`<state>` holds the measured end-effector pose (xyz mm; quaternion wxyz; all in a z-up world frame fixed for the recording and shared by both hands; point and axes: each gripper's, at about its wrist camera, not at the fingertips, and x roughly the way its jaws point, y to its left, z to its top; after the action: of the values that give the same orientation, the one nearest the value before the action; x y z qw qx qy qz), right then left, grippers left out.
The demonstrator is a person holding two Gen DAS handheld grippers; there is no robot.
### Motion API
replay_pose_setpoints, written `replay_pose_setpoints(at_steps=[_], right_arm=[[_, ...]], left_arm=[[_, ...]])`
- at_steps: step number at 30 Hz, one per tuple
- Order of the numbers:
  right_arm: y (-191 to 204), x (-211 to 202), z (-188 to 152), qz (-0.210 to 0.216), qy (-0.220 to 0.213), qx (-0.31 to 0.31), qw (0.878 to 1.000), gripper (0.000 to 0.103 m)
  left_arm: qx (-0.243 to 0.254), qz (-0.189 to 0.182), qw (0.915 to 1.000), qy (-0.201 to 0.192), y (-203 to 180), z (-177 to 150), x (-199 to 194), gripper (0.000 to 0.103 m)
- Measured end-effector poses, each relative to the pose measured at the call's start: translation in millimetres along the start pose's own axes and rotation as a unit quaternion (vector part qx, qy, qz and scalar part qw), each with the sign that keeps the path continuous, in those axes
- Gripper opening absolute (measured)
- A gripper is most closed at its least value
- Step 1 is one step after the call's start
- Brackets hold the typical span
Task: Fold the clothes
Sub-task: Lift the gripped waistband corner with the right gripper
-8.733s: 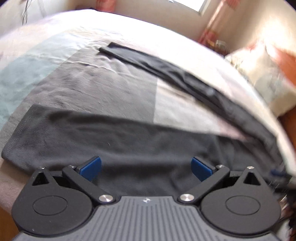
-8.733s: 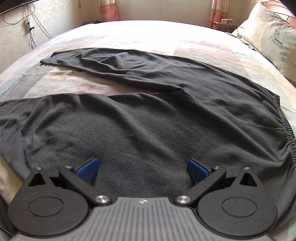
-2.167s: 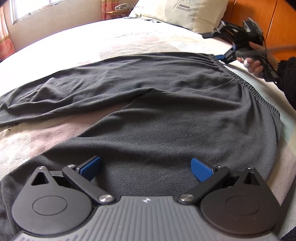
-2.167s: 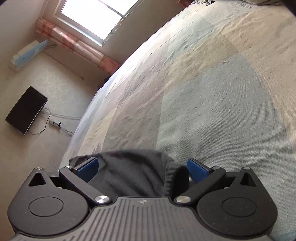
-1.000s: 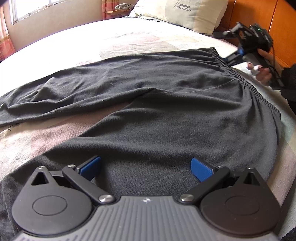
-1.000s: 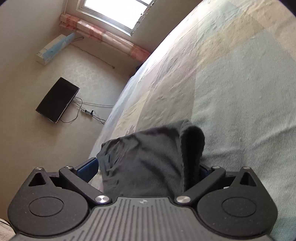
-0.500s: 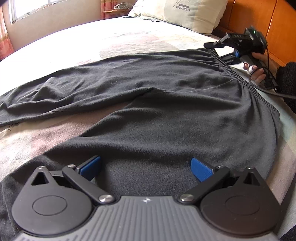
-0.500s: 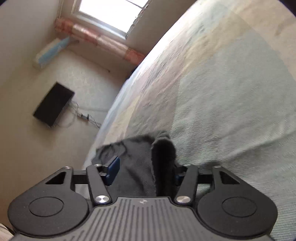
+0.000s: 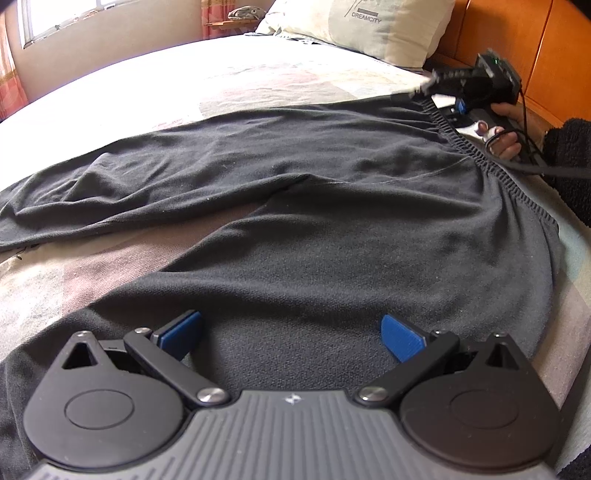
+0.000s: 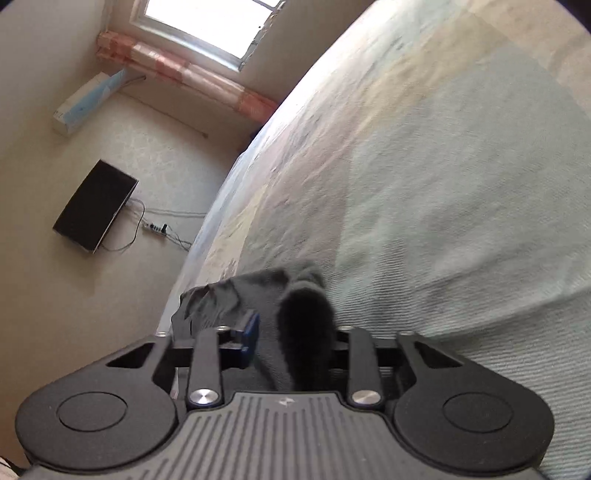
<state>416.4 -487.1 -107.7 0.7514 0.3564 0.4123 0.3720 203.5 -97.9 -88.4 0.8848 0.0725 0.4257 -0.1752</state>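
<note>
Closest to the left wrist camera, the left hand-held gripper [image 9: 291,334] hangs with its blue pads wide apart over the near leg of the black trousers [image 9: 332,221], nothing between them, not clearly touching the cloth. Trousers lie spread flat on the bed [image 9: 258,77], legs splayed toward the left of that view, a strip of bedcover showing between them, waistband [image 9: 491,166] at the far right. Far end of the waistband: the right hand-held gripper [image 9: 458,107], held by a person's hand [image 9: 506,142] in a dark fuzzy sleeve [image 9: 569,147], cable trailing. Right wrist view shows that right hand-held gripper closing down on a bunched fold of the black fabric, cloth pinched between the jaws and bulging out in front; picture is blurred so I can't tell how much cloth is caught. Beyond it only bedcover, then a pillow [image 9: 376,22] and wooden headboard [image 9: 517,33] in the left view. Likely step: gripping the waistband corner to fold one half over the other. Risks: pinch is thick and off-centre, so cloth may slip out on the lift; only one layer or the bedcover caught; left side ungripped, so the trousers would drag and wrinkle instead of folding.
</note>
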Motion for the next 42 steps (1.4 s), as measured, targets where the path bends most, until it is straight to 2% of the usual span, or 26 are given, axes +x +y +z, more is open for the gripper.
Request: replay_pose_setpoints(at_steps=[1, 2, 4, 6, 9, 14, 19, 23, 26, 33, 42], right_arm=[[-4.2, 0.5, -0.3, -0.008, -0.001, 0.005, 1.0, 0.006], [-1.8, 2.9, -1.2, -0.015, -0.002, -0.003, 1.0, 0.006], [15.4, 12.7, -5.8, -0.056, 0.009, -0.068, 0.996, 0.006], [25.1, 16.1, -8.4, -0.075, 0.012, -0.104, 0.992, 0.006], [19.7, 14.3, -5.4, -0.07, 0.005, -0.063, 0.996, 0.005], [35.4, 15.4, -12.5, -0.116, -0.01, -0.082, 0.99, 0.005], [58.2, 20.8, -19.8, -0.169, -0.013, -0.137, 0.976, 0.008], [75.0, 17.4, -26.8, -0.201, -0.014, -0.185, 0.962, 0.008], [86.9, 12.5, -29.1, -0.199, -0.021, -0.204, 0.958, 0.008], [117.7, 2.5, -35.6, -0.184, -0.028, -0.248, 0.951, 0.008], [154.2, -2.0, -54.0, -0.166, -0.017, -0.304, 0.938, 0.008]], left_arm=[[0.0, 0.0, 1.0, -0.001, 0.1, -0.3, 0.2, 0.102], [0.001, 0.0, 1.0, -0.002, 0.2, -0.7, 0.3, 0.102], [0.001, 0.0, 1.0, -0.004, 0.1, -1.0, 0.8, 0.102], [0.0, 0.001, 1.0, -0.009, 0.1, -1.9, 0.8, 0.102], [-0.001, -0.001, 0.9998, -0.02, 0.6, -5.0, -0.3, 0.102], [-0.004, -0.005, 0.9997, -0.024, 1.8, -4.8, -0.9, 0.102], [-0.027, -0.008, 0.9995, -0.012, 6.8, 2.9, -1.2, 0.102], [-0.046, -0.011, 0.9987, -0.019, 18.5, 11.7, -6.9, 0.102], [-0.02, 0.012, 0.9994, -0.024, 19.7, 21.0, -9.2, 0.102], [0.003, 0.006, 0.9995, -0.031, 26.1, 48.1, -4.4, 0.102], [0.083, 0.017, 0.9953, -0.046, 22.3, 90.4, 16.9, 0.102]])
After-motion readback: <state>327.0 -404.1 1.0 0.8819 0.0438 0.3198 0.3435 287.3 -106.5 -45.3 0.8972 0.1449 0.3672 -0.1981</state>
